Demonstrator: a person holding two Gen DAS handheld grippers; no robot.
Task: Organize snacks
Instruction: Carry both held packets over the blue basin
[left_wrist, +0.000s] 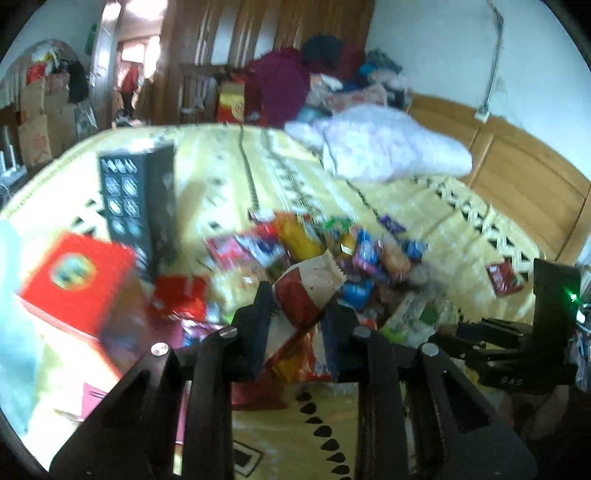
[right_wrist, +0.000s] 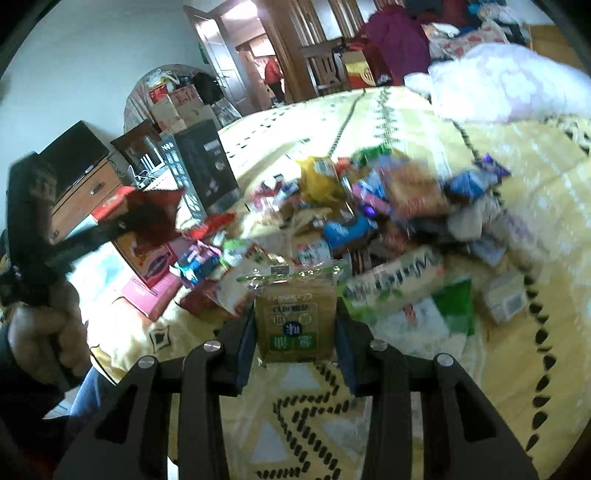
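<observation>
Gripping both packets firmly: left gripper (left_wrist: 299, 314) clamped on a red-and-white snack packet (left_wrist: 308, 291), right gripper (right_wrist: 295, 328) clamped on a brown-and-green packet (right_wrist: 293, 325). Snack pile (right_wrist: 388, 221) at twelve o'clock; red box (left_wrist: 77, 280), probably the destination, at ten

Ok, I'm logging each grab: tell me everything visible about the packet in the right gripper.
The packet is a flat tan wrapper, paper-like, with green and blue printed marks and a clear, green-edged crimped top. It stands upright, clamped on both sides by the right gripper, above the yellow bedspread and before the snack pile.
</observation>
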